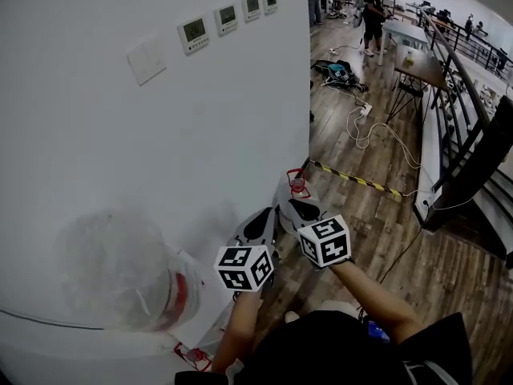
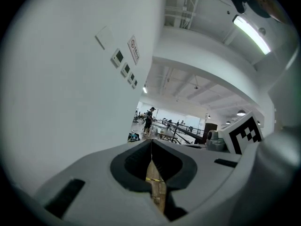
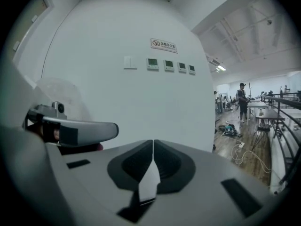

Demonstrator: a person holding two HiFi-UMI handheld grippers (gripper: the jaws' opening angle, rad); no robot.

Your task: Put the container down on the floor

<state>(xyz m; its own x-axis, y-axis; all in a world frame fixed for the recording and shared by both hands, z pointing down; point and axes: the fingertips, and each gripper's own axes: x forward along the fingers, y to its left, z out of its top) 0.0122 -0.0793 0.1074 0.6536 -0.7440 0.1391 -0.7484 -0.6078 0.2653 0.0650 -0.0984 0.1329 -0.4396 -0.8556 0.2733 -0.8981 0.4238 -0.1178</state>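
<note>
A large clear jug [image 1: 112, 267] with a red neck [image 1: 183, 291] shows blurred at the lower left of the head view, against the curved white wall [image 1: 160, 151]. It also shows faintly in the right gripper view as the clear jug [image 3: 59, 95]. My left gripper [image 1: 260, 219] and right gripper [image 1: 298, 208] are side by side to the jug's right, apart from it, pointing along the wall. Both are shut with nothing between the jaws, as the left gripper [image 2: 151, 142] and right gripper [image 3: 153, 142] views show. A small clear thing with a red top [image 1: 297, 185] stands on the floor just beyond them.
Wall panels [image 1: 227, 18] hang on the curved wall. Yellow-black tape [image 1: 353, 179] crosses the wooden floor [image 1: 377, 239], with cables [image 1: 365, 127] and bags [image 1: 341, 72] farther on. A railing [image 1: 469, 95], a table [image 1: 417, 66] and a standing person [image 1: 373, 14] are at the right and back.
</note>
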